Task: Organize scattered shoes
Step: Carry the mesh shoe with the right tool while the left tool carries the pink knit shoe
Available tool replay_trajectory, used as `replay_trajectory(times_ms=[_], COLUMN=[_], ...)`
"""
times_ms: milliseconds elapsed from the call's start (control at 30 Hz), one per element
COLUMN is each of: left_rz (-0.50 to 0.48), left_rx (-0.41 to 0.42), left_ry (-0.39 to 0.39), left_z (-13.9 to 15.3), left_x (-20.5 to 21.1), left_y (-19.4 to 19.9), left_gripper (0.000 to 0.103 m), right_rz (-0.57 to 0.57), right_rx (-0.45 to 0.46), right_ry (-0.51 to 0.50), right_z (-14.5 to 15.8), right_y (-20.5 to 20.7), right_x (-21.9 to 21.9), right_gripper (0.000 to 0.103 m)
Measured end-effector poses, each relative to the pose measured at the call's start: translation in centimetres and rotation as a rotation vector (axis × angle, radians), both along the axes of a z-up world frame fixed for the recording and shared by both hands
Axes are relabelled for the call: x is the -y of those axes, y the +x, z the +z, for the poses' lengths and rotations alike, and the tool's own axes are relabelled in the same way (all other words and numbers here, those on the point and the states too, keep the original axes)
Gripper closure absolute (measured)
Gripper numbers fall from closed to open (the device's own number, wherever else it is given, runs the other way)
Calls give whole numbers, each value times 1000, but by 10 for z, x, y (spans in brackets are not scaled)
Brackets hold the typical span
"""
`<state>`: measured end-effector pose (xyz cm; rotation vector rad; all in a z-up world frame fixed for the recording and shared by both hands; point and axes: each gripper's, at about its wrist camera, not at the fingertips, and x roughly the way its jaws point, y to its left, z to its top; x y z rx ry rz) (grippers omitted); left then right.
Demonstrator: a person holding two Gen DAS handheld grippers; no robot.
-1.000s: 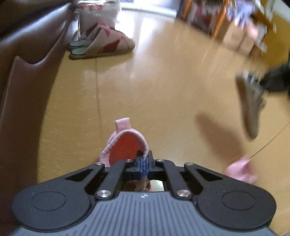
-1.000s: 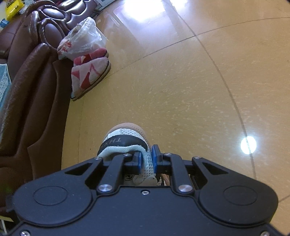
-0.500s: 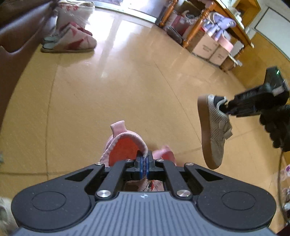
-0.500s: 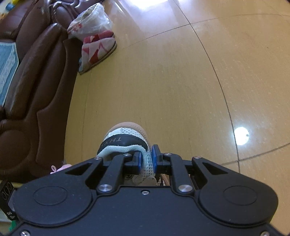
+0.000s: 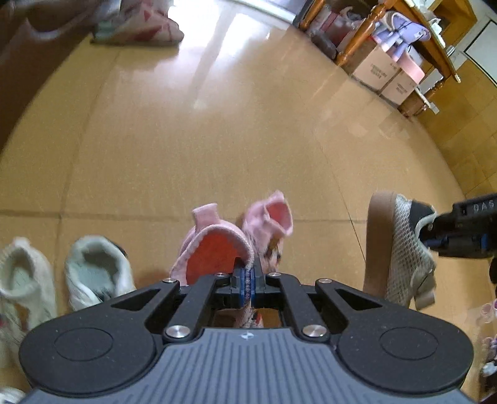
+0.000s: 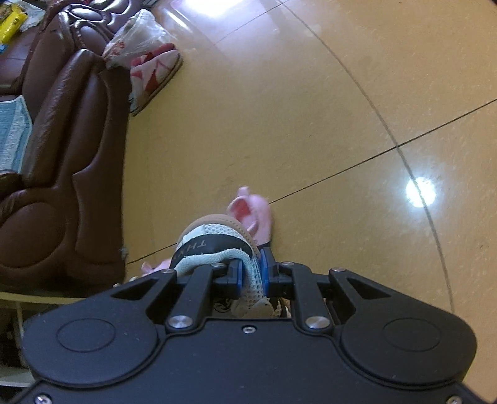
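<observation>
The left gripper (image 5: 247,279) is clamped tight on the collar of a pink shoe (image 5: 214,245), its blue pads pinching the knit rim so the orange-red lining faces the camera and the shoe hangs above the floor (image 5: 192,149). Just right of that shoe sits a second pink shoe (image 5: 270,223), heel tab up. Left of the held pink shoe lie two white shoes (image 5: 96,273), side by side on the floor. To its right, the right gripper (image 5: 435,241) comes in from the frame edge bearing the letters "DAS", and pinches the heel collar of a grey mesh sneaker (image 5: 400,248) that hangs sole-outward, tan sole toward the pink shoe. In the right wrist view the right gripper (image 6: 251,275) is closed on that sneaker (image 6: 217,245), pads squeezing the mesh collar; the black heel band reads "THX", the rest hidden. Beyond the sneaker a pink shoe (image 6: 251,214) lies blurred. Far past the held pink shoe, red-and-white slippers (image 5: 139,26) rest by a brown sofa (image 6: 56,155), and cardboard boxes (image 5: 385,71) with unreadable print stand under a wooden table (image 5: 413,28).
</observation>
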<state>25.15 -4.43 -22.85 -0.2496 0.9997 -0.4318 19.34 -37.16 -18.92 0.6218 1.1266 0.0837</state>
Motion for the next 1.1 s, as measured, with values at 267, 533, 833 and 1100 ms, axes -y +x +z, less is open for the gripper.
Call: replay_trajectory(times_ms=[267,533,833,1100], left_rz=[69,98,126,149], left_rx=[110,105,131,119], left_ry=[37,12,-23,-27], left_z=[40,29,25,15], left_x=[-56,-73,-95,-106], left_y=[3,2,8,5], left_gripper=[100,100,100,100], right_rz=[66,134,148,134], right_rx=[-29,-101,-140,-146], right_ry=[24,-17,-82,-92], right_z=[-24,-71,-101,-114], right_y=[33,66,88,98], right_x=[-56,-113,-127,-140], right_gripper=[91,91,91,88])
